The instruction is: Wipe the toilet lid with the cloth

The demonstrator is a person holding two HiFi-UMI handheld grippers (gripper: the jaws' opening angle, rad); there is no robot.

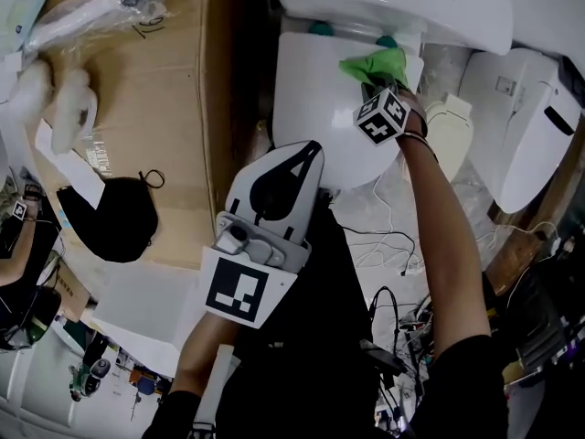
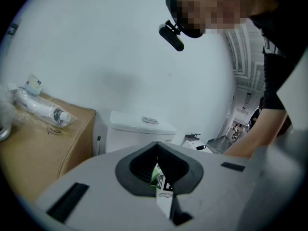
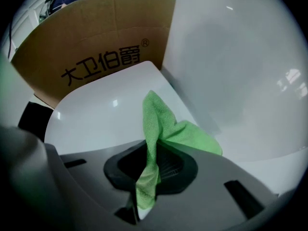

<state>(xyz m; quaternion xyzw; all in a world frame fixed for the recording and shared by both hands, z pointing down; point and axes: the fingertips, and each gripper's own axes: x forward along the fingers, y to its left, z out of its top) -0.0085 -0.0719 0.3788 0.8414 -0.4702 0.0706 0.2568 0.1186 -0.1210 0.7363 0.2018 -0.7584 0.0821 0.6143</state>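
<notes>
Pinching the cloth (image 3: 161,126) tight between its jaws, the right claw (image 1: 371,86) is reaching over the lid (image 1: 311,90) to its back edge, just in front of the tank (image 1: 393,3). The cloth's free end is spreading forward of the jaws and is lying on the lid's rear right corner, close against the tank's foot. So the cloth is sitting both in the claw and on the lid, fanning out ahead of the jaw tips rather than bunching beside them.

The left claw (image 1: 309,152) is hovering over the front of the lid with its jaws drawn together and nothing between them, taking no part in the wiping.

As for progress, the wiping is looking to be under way, since the cloth is touching the lid. The lid is showing no streaks or dirt, so I cannot tell how much is done. The wide middle, front and left of the lid are lying well apart from the cloth and are probably waiting for passes.
</notes>
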